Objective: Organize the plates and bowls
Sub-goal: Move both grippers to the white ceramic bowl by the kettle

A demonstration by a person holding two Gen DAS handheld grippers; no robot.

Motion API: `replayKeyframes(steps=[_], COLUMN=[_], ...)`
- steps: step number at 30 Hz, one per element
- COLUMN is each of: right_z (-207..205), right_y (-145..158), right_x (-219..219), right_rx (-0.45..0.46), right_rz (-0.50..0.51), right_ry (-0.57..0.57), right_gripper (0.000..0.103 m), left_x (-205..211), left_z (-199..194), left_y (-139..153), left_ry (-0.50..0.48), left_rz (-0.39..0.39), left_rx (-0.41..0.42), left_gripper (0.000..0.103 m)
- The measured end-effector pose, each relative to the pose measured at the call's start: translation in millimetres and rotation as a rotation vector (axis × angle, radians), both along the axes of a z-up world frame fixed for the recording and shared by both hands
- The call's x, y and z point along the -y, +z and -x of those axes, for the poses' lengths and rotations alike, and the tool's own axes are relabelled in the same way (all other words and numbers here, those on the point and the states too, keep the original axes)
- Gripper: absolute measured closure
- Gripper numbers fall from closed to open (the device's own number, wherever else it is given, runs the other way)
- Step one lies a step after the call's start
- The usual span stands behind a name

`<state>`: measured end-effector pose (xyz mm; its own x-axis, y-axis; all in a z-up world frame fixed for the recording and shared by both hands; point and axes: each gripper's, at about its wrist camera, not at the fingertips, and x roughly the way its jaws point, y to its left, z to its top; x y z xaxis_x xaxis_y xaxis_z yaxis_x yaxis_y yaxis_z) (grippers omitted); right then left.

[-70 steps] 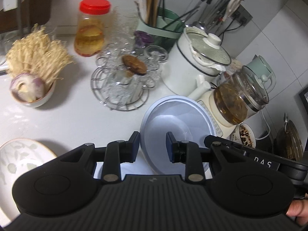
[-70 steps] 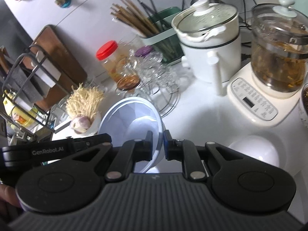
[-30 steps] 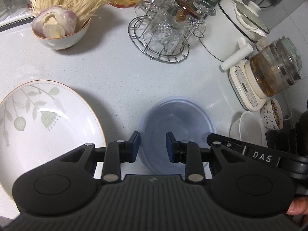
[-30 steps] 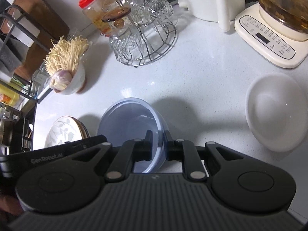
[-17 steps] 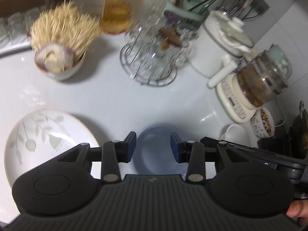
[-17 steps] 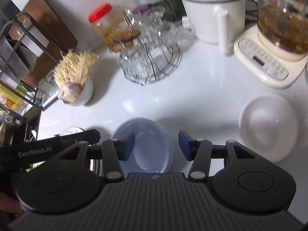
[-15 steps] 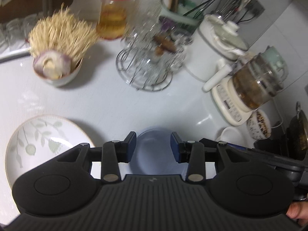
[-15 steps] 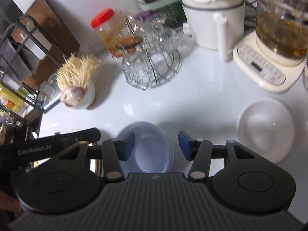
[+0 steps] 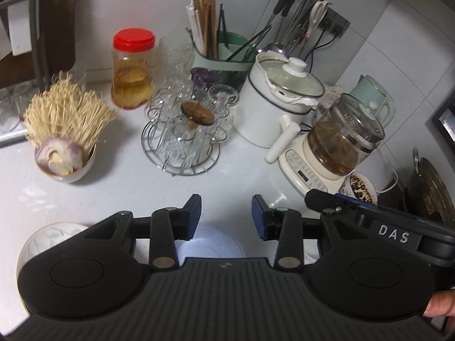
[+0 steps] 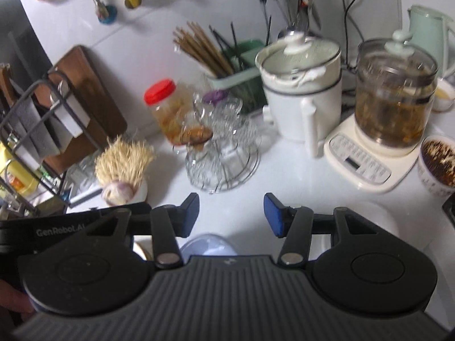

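item, left gripper (image 9: 226, 217): jaws standing spread, nothing between the pads; having just been opening, likely to let go of the bowl below.
item, right gripper (image 10: 231, 214): jaws likewise parted and gripping nothing, having just been opening; it is hanging over the same bowl from the other side.
item, blue bowl (image 9: 212, 243): sitting upright on the white counter (image 9: 119, 187), near edge of both views, mostly hidden under the gripper bodies; apparently set down here as its sorted spot.
item, leaf-patterned plate (image 9: 48, 237): lying flat just left of the blue bowl, apart from it.
item, white bowl (image 10: 378, 217): sitting on the counter to the right, partly hidden by the right gripper; seemingly waiting its turn for stacking.
item, far clutter: glass rack (image 9: 182, 139), red-lidded jar (image 9: 132, 68), white pot (image 9: 277, 105) and glass kettle (image 9: 341, 139) are lining the back wall, leaving the near counter free for sorting.
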<state>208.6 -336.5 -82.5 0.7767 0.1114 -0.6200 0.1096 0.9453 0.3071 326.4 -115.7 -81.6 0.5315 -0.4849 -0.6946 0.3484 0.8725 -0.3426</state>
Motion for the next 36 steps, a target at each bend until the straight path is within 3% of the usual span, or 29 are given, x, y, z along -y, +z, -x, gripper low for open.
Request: replayKeyframes(steps=[15,36], right_z=[19.2,73.0], right_y=[7.7,-6.6], right_x=[32.0,93.7], right_rx=[0.041,0.013], right_rz=[0.012,-0.001], right_ry=[-0.126,-0.377], right_gripper=[0.050,0.050], left_x=[43.6,135.7], left_z=[-6.3,3.5], left_y=[2.2,-11.4], left_ry=[-0.124,-0.359], left_rz=[0.007,-0.002], left_rx=[0.019,-0.023], left_gripper=[0.058,0.058])
